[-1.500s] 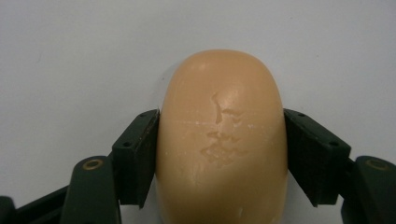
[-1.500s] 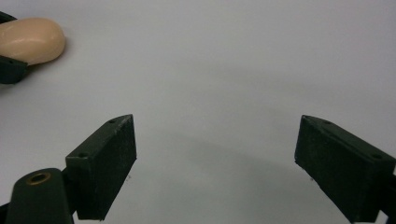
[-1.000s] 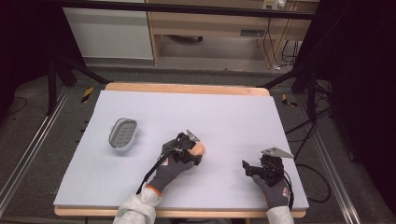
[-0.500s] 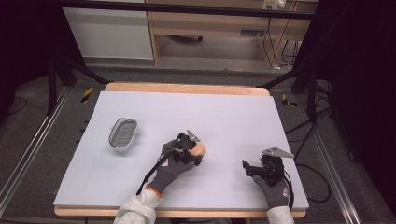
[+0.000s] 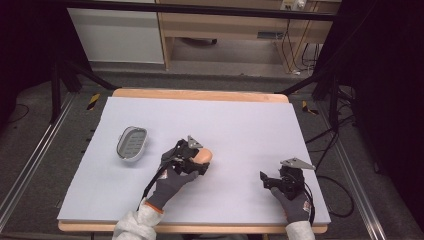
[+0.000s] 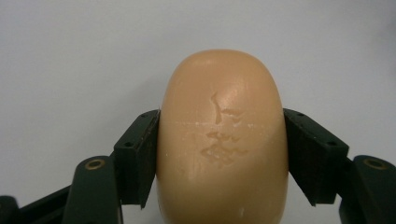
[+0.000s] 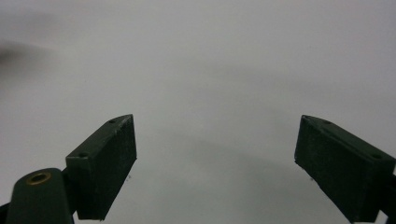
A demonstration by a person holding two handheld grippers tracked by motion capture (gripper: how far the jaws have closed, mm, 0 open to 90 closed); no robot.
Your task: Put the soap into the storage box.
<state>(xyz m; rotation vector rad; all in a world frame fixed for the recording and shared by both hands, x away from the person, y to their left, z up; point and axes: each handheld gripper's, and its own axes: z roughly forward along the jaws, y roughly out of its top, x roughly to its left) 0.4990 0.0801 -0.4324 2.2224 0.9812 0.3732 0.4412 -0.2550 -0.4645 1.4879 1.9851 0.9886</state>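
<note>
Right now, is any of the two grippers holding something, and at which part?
The left gripper holds the tan soap bar; its jaws press on the bar's two long sides, near its middle. The right gripper is open and holds nothing.

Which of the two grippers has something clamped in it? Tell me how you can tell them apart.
The left gripper: its jaws press both sides of the peach-coloured soap bar. The right gripper has its jaws spread wide over the bare table.
</note>
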